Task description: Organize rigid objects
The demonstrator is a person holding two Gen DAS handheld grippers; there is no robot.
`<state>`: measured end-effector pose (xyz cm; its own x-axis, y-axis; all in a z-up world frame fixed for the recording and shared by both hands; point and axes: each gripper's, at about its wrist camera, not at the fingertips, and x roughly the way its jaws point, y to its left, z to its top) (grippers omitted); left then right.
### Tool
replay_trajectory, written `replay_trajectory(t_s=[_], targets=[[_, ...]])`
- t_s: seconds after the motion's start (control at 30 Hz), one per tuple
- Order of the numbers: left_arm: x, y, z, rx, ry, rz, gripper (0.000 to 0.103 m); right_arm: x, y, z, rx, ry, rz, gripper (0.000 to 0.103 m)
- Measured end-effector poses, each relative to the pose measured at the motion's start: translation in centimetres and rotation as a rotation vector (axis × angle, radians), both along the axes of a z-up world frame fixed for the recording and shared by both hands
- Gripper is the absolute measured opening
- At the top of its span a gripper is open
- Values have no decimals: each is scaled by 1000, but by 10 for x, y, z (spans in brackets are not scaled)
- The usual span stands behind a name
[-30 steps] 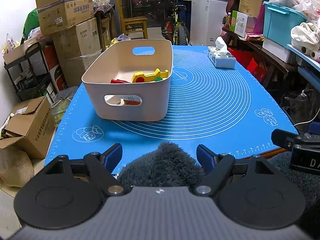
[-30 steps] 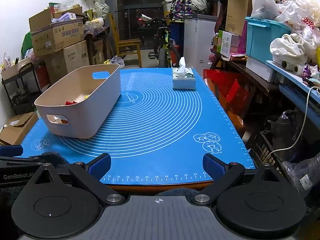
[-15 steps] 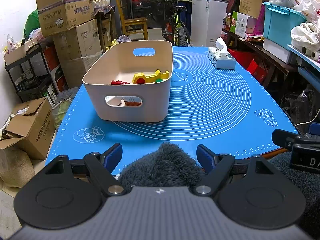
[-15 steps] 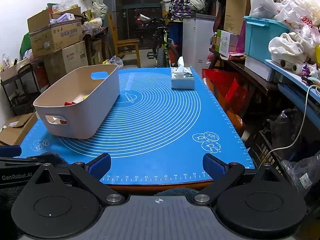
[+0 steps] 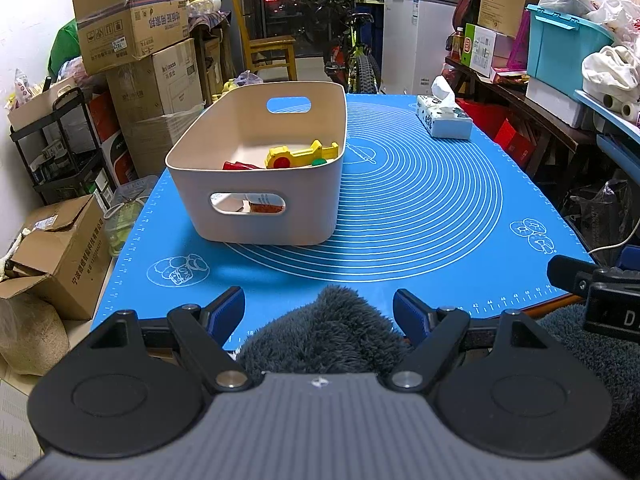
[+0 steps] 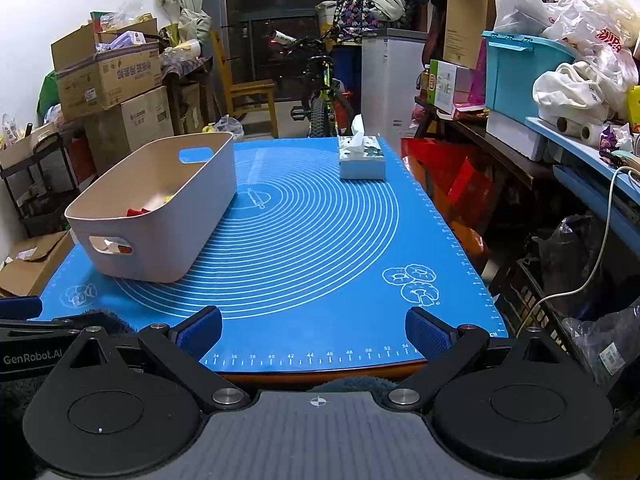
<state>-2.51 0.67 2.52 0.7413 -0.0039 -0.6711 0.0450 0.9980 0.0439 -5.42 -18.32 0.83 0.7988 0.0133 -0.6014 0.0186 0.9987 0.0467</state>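
Observation:
A beige plastic bin (image 5: 256, 216) stands on the left part of the blue mat (image 5: 420, 208). Inside it lie a yellow toy (image 5: 298, 154), a red piece (image 5: 240, 166) and a small green piece. The bin also shows in the right wrist view (image 6: 160, 236). My left gripper (image 5: 319, 312) is open and empty at the mat's near edge, above a dark fuzzy cloth (image 5: 324, 332). My right gripper (image 6: 314, 330) is open and empty, at the near edge to the right of the bin.
A tissue box (image 5: 442, 118) sits at the mat's far right (image 6: 362, 158). Cardboard boxes (image 5: 132, 32) stack left of the table, another on the floor (image 5: 56, 252). A bicycle (image 6: 324, 92) stands behind. Shelves with a teal bin (image 6: 516, 72) line the right.
Both grippers have drifted back and up slightly, so the bin looks a little farther. Both stay open and empty.

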Motion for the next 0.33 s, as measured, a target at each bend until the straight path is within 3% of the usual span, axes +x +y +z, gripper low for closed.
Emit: replay_trajectory(t_s=[0.33], targets=[[0,2,4,2,-7,-1,82,0,-1,1,-1,-2,0,98]])
